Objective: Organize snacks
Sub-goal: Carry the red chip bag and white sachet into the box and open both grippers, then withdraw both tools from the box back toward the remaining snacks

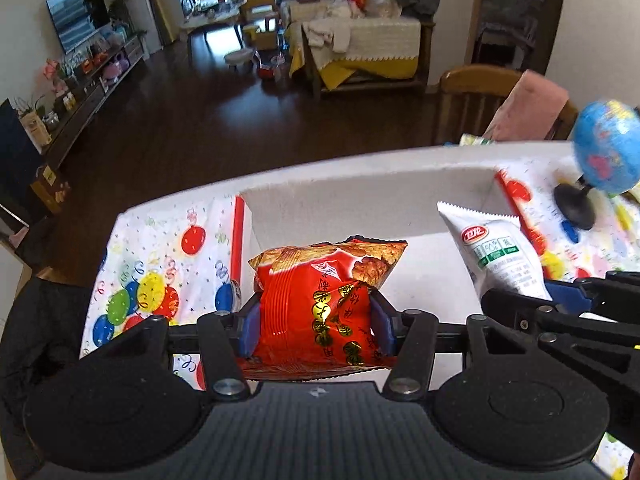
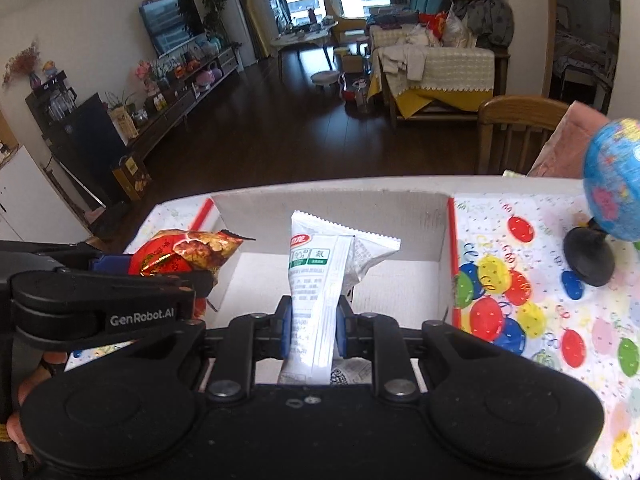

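While my left gripper (image 1: pixel 316 326) is clamped about halfway open on a puffy red snack bag (image 1: pixel 320 300), its blue pads (image 1: pixel 249 328) press into both sides of the pack, and the crimped top of the bag sticks out beyond the fingertips. My right gripper (image 2: pixel 314 326) is squeezed nearly closed on a flat white snack packet (image 2: pixel 320 280), gripped across its lower half, with the serrated top edge leaning to the right. Both tools point steeply downward, side by side, over an open white cardboard box (image 1: pixel 360 196). From the left wrist view I see the right one coming in from the right edge with its white packet; from the right wrist view the left one sits at the left edge with the red bag above the box's left wall. Nothing lies on the part of the box's floor that I can see. It sits on a tablecloth (image 2: pixel 540 320) printed with balloons. A small blue globe (image 2: pixel 612 184) on a black stand is on the cloth to the right of the box. Part of a hand (image 2: pixel 24 420) shows at the lower left of the right wrist view.
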The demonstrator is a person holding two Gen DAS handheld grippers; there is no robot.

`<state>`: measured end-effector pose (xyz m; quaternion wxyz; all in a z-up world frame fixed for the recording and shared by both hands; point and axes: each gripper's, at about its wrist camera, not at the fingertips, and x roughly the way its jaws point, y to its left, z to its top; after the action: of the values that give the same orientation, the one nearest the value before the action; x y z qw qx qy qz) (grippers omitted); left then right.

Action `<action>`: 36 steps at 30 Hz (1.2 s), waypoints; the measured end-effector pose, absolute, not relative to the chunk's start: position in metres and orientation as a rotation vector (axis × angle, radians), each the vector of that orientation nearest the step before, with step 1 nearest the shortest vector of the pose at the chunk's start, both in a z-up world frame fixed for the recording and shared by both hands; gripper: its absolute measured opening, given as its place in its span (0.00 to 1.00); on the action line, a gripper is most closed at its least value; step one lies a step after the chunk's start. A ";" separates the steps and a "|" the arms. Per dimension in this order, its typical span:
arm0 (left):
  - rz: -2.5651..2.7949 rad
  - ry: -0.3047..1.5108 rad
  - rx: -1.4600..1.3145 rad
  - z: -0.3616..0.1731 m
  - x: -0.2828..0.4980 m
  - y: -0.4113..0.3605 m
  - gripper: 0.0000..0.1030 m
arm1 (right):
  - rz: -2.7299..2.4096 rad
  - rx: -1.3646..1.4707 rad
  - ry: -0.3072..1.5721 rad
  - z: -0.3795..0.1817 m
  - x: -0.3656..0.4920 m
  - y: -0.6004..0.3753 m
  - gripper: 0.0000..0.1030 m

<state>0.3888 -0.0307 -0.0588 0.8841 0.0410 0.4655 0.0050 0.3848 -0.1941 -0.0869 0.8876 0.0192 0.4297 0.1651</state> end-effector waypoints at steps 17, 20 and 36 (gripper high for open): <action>0.026 1.132 0.127 -0.138 0.428 -0.036 0.53 | 0.322 0.030 1.038 -0.153 0.412 -0.192 0.21; 0.016 1.138 0.133 -0.143 0.428 -0.037 0.53 | 0.328 0.026 1.044 -0.155 0.412 -0.192 0.22; -0.027 1.064 0.096 -0.112 0.406 -0.035 0.59 | 0.311 0.020 1.002 -0.132 0.397 -0.195 0.50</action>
<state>0.4062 -0.0355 -0.1120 0.8606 0.0457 0.5071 -0.0131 0.3968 -0.1948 -0.1323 0.8655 0.0095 0.4784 0.1483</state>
